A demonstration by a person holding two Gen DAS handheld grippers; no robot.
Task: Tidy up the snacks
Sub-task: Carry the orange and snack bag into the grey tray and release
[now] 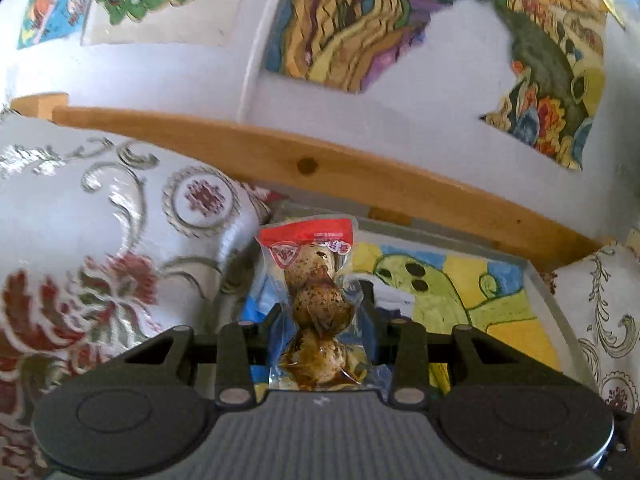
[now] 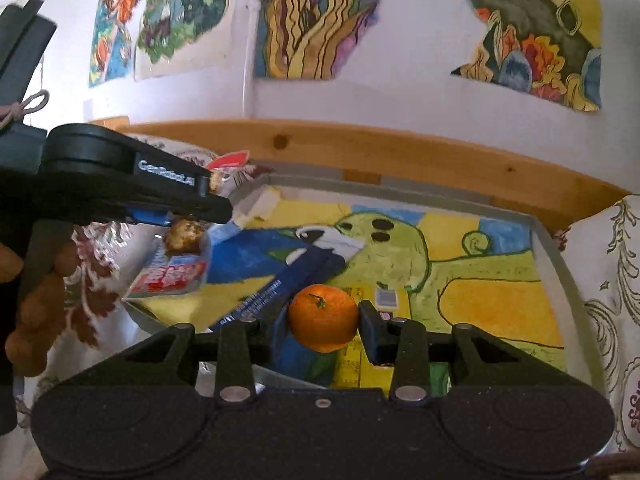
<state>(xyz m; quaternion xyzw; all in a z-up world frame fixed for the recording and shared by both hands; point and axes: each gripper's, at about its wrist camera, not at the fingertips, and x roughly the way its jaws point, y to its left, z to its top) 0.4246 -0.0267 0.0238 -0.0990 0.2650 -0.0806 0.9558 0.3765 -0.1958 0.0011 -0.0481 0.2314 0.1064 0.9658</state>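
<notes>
A wide painted tray (image 2: 552,264) with a grey rim is laid among embroidered cushions (image 1: 80,208), below a wooden rail (image 1: 360,168) and a wall hung with drawings. Above its left end, a clear egg packet (image 1: 316,292) with a red top is pinched upright in the left gripper (image 1: 320,304), closed on the packet's middle. Over the tray's near centre, a tangerine (image 2: 323,317) is clamped between the pads of the right gripper (image 2: 323,320). Both snacks are judged ready for setting down. The tangerine should be lowered to the tray before release, since it may roll; the limp packet is best laid flat, apart from it.
</notes>
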